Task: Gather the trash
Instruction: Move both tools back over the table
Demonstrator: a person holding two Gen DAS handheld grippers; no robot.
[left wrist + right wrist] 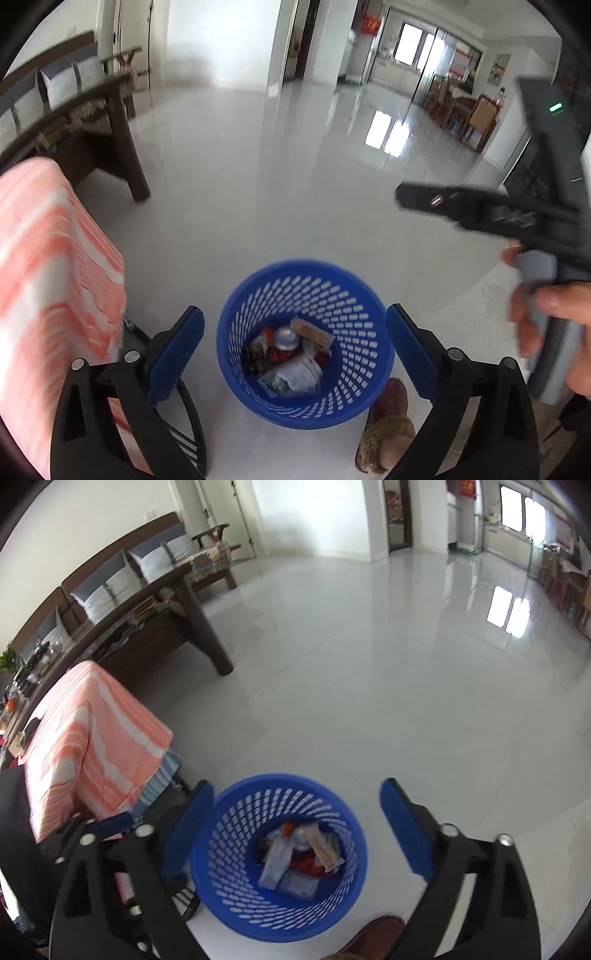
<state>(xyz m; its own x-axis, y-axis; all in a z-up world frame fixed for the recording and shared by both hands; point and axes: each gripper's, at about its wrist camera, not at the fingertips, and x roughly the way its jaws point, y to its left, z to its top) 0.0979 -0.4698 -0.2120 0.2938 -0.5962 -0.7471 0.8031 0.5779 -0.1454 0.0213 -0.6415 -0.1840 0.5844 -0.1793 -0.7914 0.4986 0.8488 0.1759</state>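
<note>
We hold both tools over a blue perforated basket standing on the pale floor. Our left gripper and right gripper are spread wide, grasping nothing. The trash lies heaped inside the basket: blurred packets and wrappers, their printing unreadable. A slipper beside the basket is partly hidden.

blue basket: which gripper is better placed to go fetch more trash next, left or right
Slightly the left, as a judgement. Both the left gripper and right gripper are open and empty above the blue basket, but the left is beside the orange striped cloth.
</note>
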